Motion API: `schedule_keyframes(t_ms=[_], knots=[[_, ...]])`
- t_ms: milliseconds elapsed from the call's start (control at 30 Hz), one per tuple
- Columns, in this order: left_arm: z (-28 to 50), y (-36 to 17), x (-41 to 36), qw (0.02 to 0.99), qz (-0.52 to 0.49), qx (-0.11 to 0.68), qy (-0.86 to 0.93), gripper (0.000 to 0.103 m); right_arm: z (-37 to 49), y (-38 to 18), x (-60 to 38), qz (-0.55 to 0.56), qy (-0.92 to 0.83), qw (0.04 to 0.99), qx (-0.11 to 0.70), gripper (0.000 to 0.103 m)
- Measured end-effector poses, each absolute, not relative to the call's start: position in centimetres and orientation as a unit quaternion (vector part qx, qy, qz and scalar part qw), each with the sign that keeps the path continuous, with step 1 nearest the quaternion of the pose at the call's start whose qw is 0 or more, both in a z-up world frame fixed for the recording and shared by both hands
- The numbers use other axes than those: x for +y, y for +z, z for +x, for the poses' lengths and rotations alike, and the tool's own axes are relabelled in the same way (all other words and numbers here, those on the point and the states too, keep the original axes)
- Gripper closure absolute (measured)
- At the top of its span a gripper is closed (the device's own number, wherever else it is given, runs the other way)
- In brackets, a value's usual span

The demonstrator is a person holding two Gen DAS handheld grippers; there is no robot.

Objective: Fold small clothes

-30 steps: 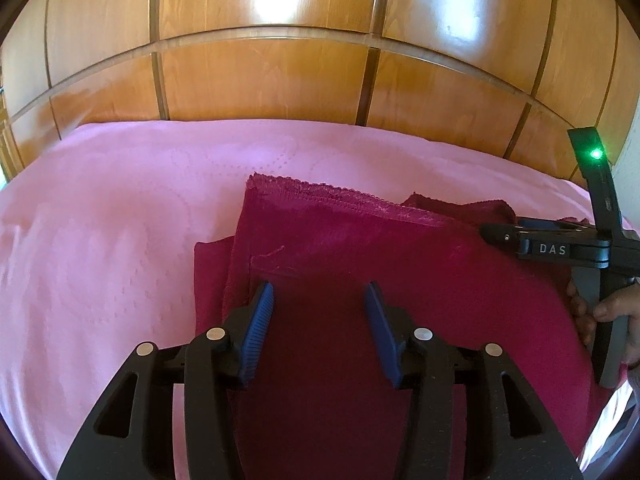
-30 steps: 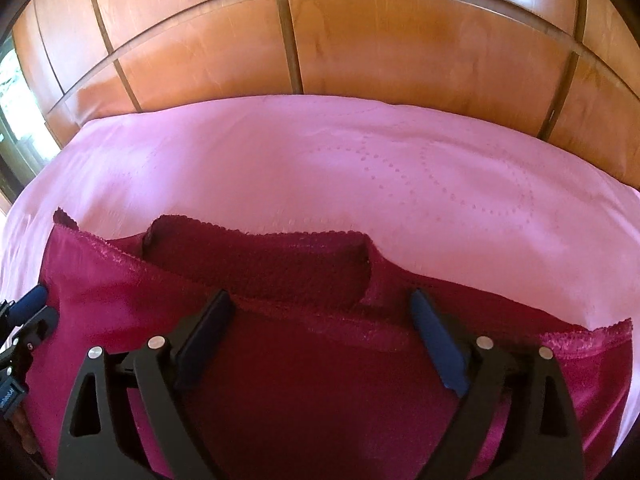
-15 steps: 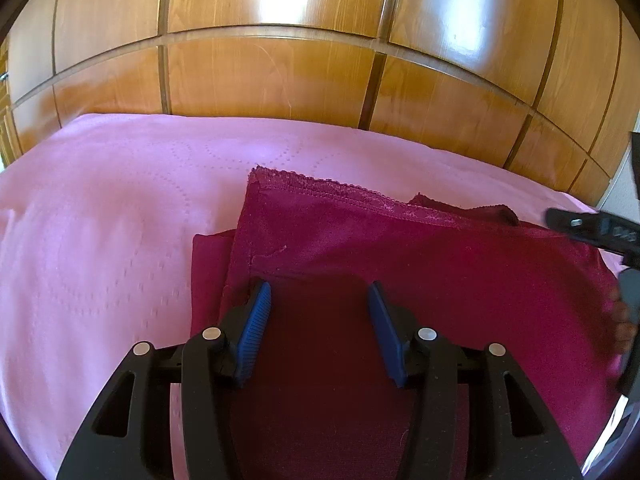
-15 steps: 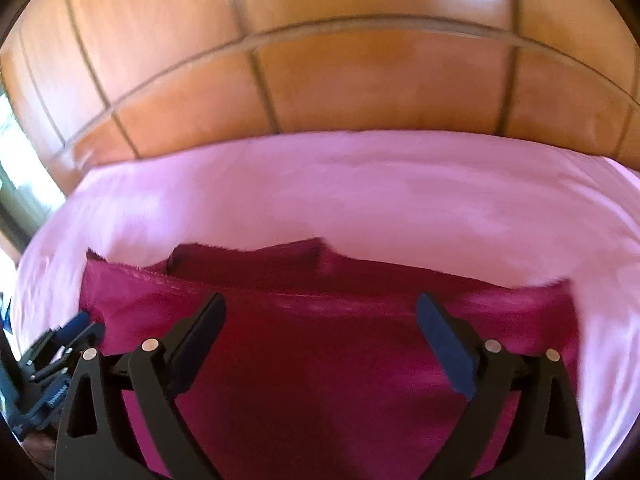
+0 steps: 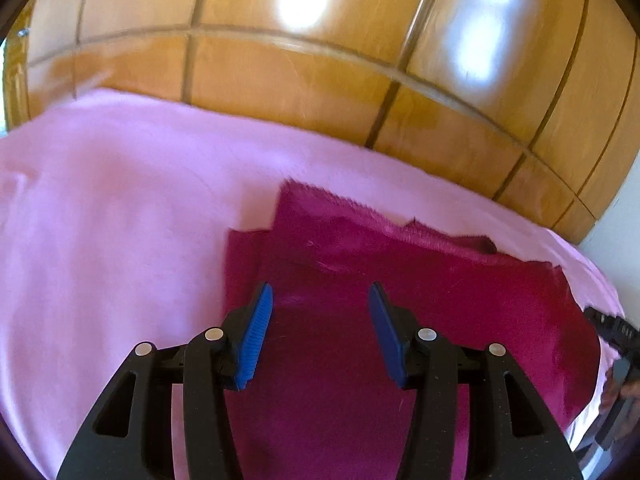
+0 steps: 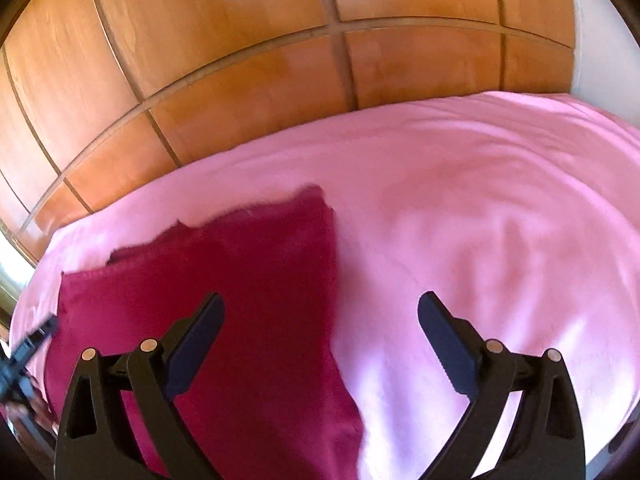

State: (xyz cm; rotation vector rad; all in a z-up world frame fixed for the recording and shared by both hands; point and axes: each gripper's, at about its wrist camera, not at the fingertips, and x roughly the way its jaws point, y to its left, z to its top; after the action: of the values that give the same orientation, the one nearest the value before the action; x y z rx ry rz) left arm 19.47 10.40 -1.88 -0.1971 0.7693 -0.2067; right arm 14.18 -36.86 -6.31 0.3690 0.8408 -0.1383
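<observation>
Here's the magenta garment (image 5: 400,280) lying flat on the pink bedspread (image 5: 112,240), folded over on itself with a frilly, lace-like edge along its far side and a darker layer peeking out behind that edge. The left gripper (image 5: 320,332) hangs right over the cloth near its left border, blue pads about half apart, nothing pinched between them, released. Over on the other side, the right gripper (image 6: 320,344) straddles the garment's right edge (image 6: 334,280): its left finger sits above the magenta fabric, its right finger above bare pink bedspread, jaws spread wide and empty. The garment (image 6: 240,280) in that view fills the lower left, its far corner poking up toward the wooden panelling (image 6: 240,60) that runs behind the bed. In the left wrist view, the other tool's black tip (image 5: 612,326) shows at the far right edge, with a hand (image 5: 624,392) blurred beneath it. Both views are smeared.
</observation>
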Motion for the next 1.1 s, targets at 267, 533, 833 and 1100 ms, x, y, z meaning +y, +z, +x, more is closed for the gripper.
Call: schedule_keyframes(t_ms=[267, 533, 833, 1100], knots=[[19.8, -4.6, 10.8, 0.909, -0.055, 0.411, -0.047, 0.058, 12.0, -9.2, -37.5, 0.216, -0.070, 0.879, 0.420, 0.008], [15.1, -1.6, 8.5, 0.920, -0.063, 0.377, -0.086, 0.058, 10.2, -8.9, -36.2, 0.242, 0.027, 0.873, 0.422, 0.010], [13.8, -3.1, 3.2, 0.902, -0.031, 0.402, -0.157, 0.058, 9.4, -9.3, -34.7, 0.238, 0.037, 0.874, 0.422, 0.019], [14.1, -3.7, 2.7, 0.900, -0.013, 0.409, -0.149, 0.058, 10.2, -8.8, -33.7, 0.237, 0.066, 0.865, 0.436, 0.054]])
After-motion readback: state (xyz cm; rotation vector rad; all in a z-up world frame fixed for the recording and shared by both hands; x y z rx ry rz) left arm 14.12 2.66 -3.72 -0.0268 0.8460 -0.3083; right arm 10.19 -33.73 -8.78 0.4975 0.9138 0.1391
